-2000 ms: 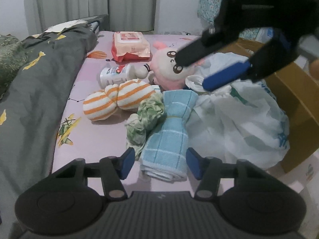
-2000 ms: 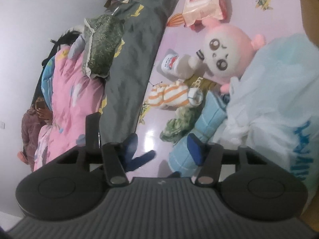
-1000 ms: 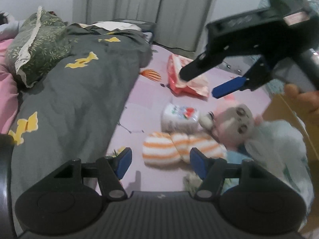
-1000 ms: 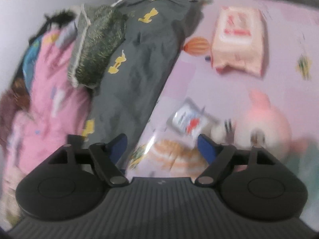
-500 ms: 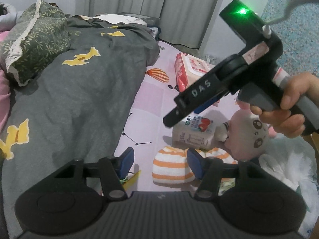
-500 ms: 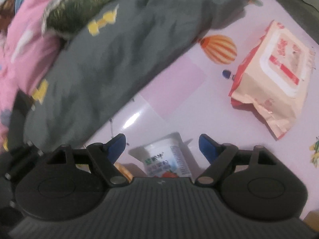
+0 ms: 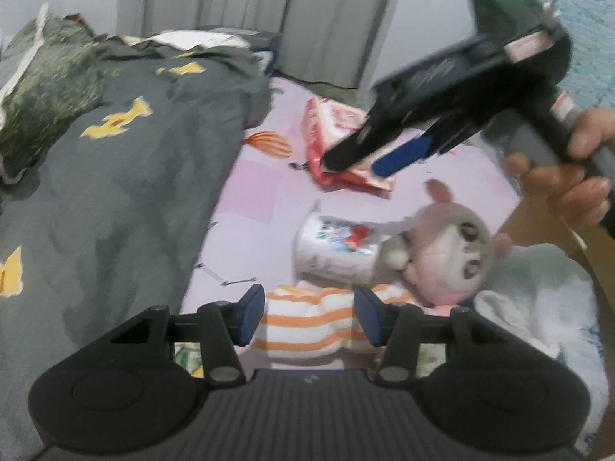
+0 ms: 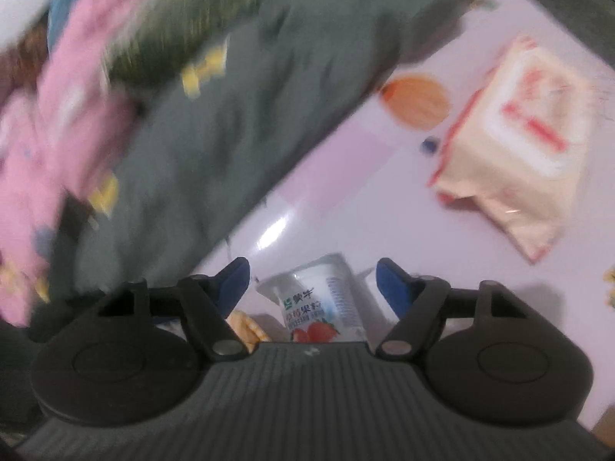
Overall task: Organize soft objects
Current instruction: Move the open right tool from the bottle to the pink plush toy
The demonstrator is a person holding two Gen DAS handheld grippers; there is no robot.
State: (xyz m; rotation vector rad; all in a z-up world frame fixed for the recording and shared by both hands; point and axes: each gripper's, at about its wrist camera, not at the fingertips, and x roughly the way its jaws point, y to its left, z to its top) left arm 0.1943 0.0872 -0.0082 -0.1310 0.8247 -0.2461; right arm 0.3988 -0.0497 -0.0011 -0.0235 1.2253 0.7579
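Striped roll (image 7: pixel 307 326): lay on the pink sheet (image 7: pixel 253 238), framed between the left gripper's (image 7: pixel 309 317) blue pads.
Left gripper: jaws closing, part open — pads not seen pressing the roll.
Right gripper (image 8: pixel 312 282): jaws closing but wide, holding nothing — over a yogurt cup (image 8: pixel 319 299).
Roll's look: white with orange bands, soft, plump.
Plush toy (image 7: pixel 449 253): pink, beside the cup.
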